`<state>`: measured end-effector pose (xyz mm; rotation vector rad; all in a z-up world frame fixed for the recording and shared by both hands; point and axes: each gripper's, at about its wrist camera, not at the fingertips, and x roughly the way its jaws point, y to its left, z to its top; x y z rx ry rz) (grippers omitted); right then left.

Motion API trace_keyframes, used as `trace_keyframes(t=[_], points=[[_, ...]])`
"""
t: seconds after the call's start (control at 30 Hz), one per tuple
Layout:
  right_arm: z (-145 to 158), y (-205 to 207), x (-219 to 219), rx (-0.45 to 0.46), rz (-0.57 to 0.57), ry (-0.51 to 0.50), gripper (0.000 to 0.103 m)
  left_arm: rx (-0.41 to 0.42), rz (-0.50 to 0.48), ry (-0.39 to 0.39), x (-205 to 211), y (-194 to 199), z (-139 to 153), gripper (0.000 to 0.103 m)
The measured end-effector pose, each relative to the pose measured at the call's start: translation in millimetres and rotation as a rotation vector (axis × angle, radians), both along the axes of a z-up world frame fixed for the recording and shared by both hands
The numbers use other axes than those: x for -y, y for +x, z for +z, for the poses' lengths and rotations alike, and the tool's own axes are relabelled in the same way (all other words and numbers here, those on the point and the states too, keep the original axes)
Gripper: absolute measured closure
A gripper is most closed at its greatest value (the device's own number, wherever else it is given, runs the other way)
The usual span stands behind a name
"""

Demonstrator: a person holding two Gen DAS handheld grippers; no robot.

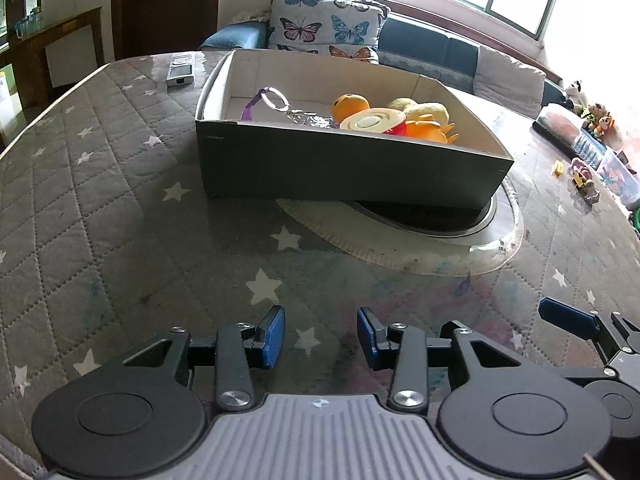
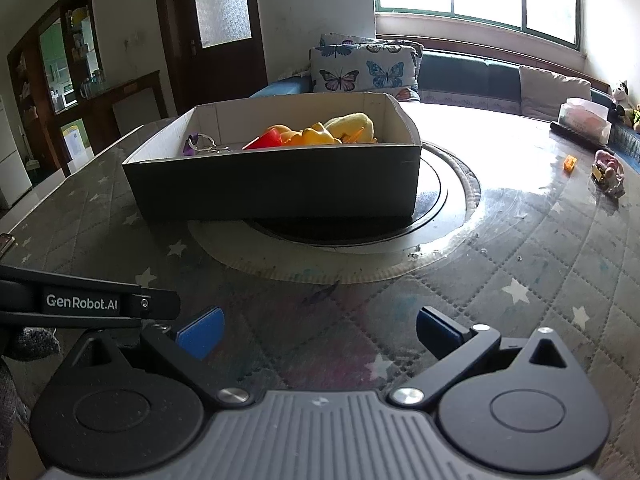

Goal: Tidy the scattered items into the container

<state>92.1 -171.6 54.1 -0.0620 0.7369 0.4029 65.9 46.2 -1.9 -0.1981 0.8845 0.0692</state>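
Nearest, the left gripper (image 1: 321, 336) hangs over the quilted, star-printed table cover (image 1: 120, 208) with its blue pads spread and nothing between them. Just to its right the right gripper (image 2: 318, 334) is also spread wide and empty; one of its fingertips (image 1: 568, 317) shows at the right edge of the left wrist view. Between both tools and the box lies a bare stretch of cover, open for moving.

Farther on, the dark cardboard box (image 1: 344, 168) sits partly on a round black disc (image 1: 424, 216) ringed in pale material, its near right corner overhanging the disc. Inside lie yellow and orange plush toys (image 1: 428, 114), a red piece (image 2: 266, 139) and a purple key ring (image 1: 266, 100).

Far right, near the table edge, small toys (image 2: 608, 174) and an orange block (image 2: 570, 163) remain outside. Far left, a silver device (image 1: 181, 70) lies close to the far edge.
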Motion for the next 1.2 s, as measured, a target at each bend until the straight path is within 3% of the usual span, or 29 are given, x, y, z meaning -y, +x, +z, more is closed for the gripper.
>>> trace_keyframes(t=[1.2], points=[[1,18,-2,-0.023,-0.004,-0.015,0.000,0.030,0.002,0.062,-2,16,9,0.061]])
